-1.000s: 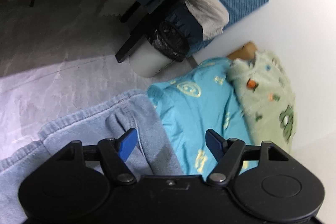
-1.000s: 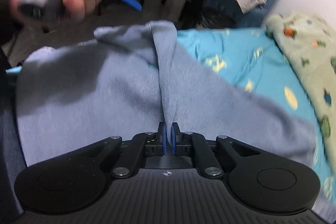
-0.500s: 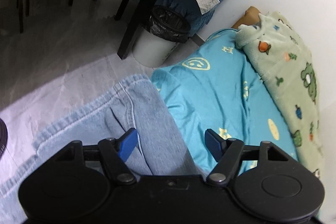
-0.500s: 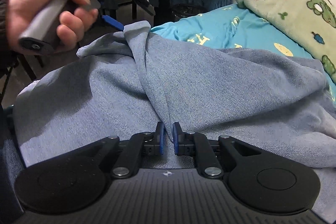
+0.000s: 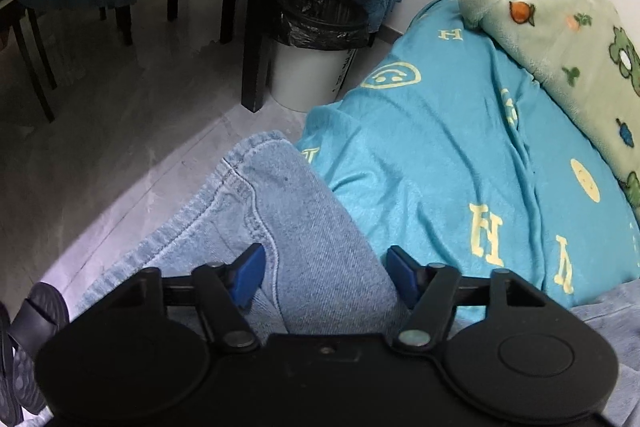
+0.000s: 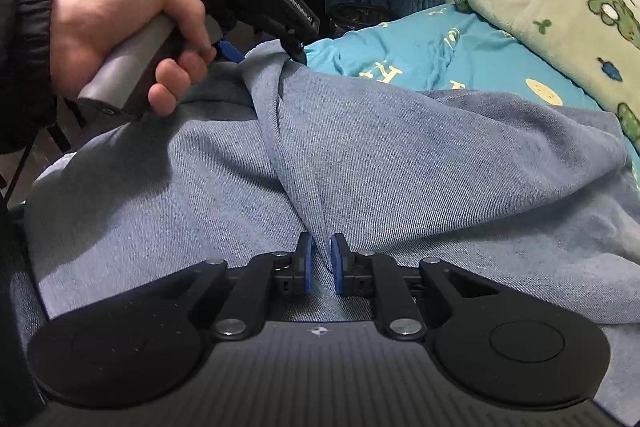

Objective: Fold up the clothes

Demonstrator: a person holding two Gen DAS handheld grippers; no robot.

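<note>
The right tool (image 6: 319, 263) has its jaws a narrow gap apart and just been opening, a ridge of the denim garment (image 6: 360, 163) between them, apparently unpinched. The left tool (image 5: 325, 269), jaws wide but just closing, straddles the garment's hemmed end. The garment lies on the turquoise bedsheet (image 5: 460, 155), the green blanket (image 5: 560, 27) beyond it.

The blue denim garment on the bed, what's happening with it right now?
A person is working the light blue denim garment spread over the turquoise printed bedsheet, one handheld gripper per hand. The right gripper has a fold of denim between its blue pads; its jaws have just been opening, with a gap now showing. The left gripper sits over the stitched hem end, jaws wide but just closing, pads not pressing. No neat fold is made yet.
</note>
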